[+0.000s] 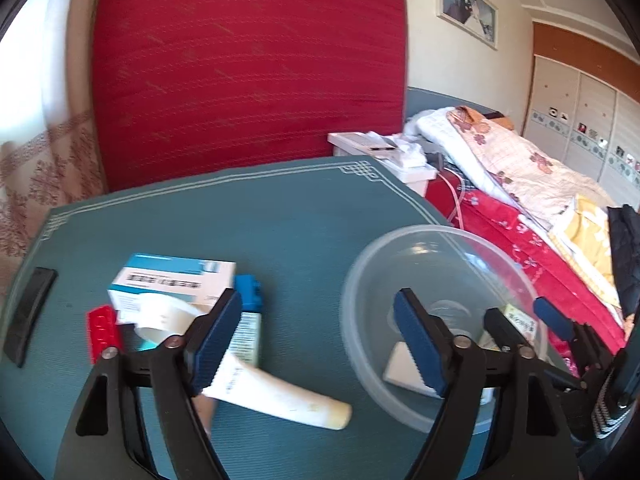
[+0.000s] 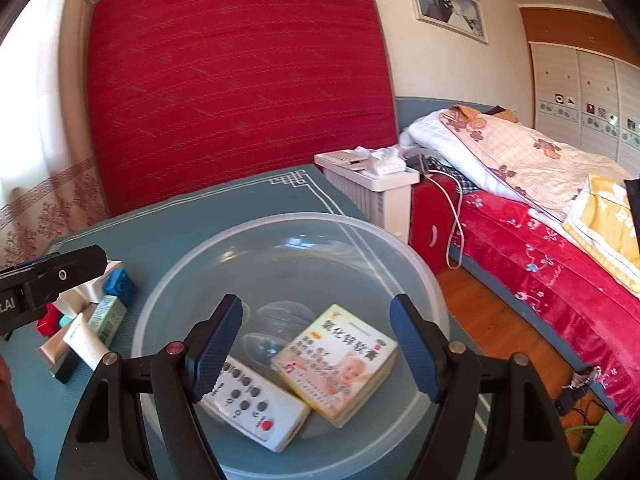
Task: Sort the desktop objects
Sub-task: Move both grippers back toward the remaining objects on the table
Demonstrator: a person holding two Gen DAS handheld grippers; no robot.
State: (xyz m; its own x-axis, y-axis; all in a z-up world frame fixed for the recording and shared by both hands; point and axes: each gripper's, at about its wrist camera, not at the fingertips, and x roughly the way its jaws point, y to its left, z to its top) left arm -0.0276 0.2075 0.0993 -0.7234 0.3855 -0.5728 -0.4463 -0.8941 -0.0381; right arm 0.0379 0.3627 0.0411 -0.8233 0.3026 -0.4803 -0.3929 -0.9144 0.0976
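With the remote (image 2: 256,408) and yellow ointment box (image 2: 338,364) already gathered in the clear bowl (image 2: 288,236), both grippers (image 1: 316,340) (image 2: 316,344) hover wide-fingered and empty, the left beside the bowl over unsorted items like the white tube (image 1: 280,396).

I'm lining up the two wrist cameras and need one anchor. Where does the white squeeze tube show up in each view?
Left wrist: the white squeeze tube lies low centre on the teal mat, just right of the left claw's near finger.
Right wrist: the tube sits at the far left edge, outside the bowl.
Shared landmark: the clear plastic bowl, to the tube's right in both.
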